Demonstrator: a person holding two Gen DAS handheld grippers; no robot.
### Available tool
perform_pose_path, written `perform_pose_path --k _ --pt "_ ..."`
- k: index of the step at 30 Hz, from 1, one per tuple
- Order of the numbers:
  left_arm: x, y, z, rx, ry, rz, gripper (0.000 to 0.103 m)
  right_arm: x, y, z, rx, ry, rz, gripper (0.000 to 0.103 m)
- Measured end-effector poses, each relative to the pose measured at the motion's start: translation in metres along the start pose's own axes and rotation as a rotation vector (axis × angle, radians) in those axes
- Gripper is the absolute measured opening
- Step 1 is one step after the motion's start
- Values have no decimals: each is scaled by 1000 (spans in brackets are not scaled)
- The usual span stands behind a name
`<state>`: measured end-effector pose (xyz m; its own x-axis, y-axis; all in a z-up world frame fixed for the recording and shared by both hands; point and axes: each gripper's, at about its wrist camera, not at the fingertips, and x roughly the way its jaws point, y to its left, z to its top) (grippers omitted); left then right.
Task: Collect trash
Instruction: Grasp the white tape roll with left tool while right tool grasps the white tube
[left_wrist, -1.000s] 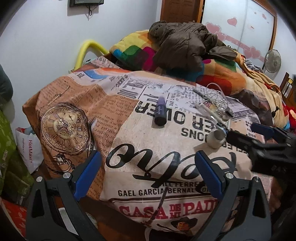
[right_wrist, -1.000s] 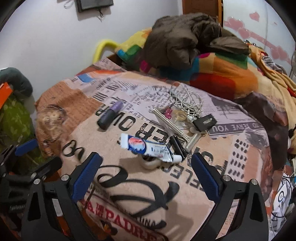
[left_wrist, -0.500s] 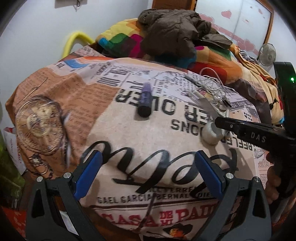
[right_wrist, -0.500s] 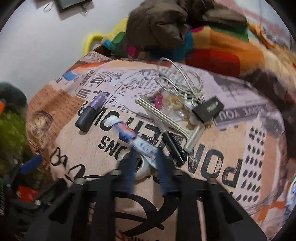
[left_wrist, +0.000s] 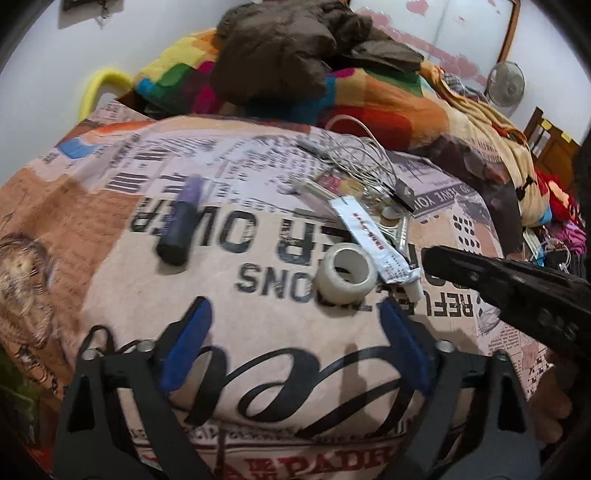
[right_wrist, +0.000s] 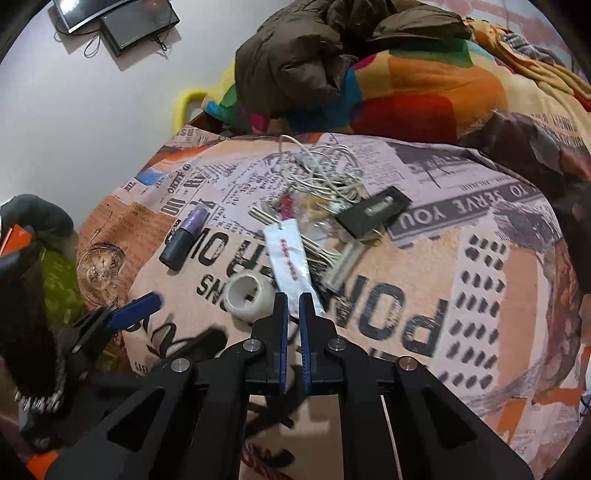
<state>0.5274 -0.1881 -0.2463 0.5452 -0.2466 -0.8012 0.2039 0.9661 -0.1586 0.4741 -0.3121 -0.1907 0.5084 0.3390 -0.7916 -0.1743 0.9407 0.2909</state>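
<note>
Two grippers work the bed: the right gripper (right_wrist: 291, 306) pinches the tube (right_wrist: 286, 258) to lift it, while the left gripper (left_wrist: 295, 354), empty, closes from wide short of the tape (left_wrist: 347, 271).

Bare printed blanket (left_wrist: 295, 369) lies open up front; tape roll (left_wrist: 349, 273), tube (left_wrist: 373, 240) and tangled cable (left_wrist: 365, 162) crowd beyond.

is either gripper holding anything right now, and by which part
The right gripper is shut on the white toothpaste tube, pinching its cap end. The left gripper holds nothing; its jaws are closing.
</note>
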Motion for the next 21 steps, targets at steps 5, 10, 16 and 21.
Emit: perform_pose_path --k 5,10,16,21 --pt "13 -14 11 33 4 -12 75 1 -10 -1 -14 18 -35 46" --pt "22 -19 21 54 -4 -18 40 -1 -14 -3 -17 -13 -63 51" --pt "12 -8 15 45 -18 -3 37 8 -1 -8 -88 2 -51 42" --pt "-2 12 -1 7 -9 3 37 22 8 -11 -123 30 -38 30"
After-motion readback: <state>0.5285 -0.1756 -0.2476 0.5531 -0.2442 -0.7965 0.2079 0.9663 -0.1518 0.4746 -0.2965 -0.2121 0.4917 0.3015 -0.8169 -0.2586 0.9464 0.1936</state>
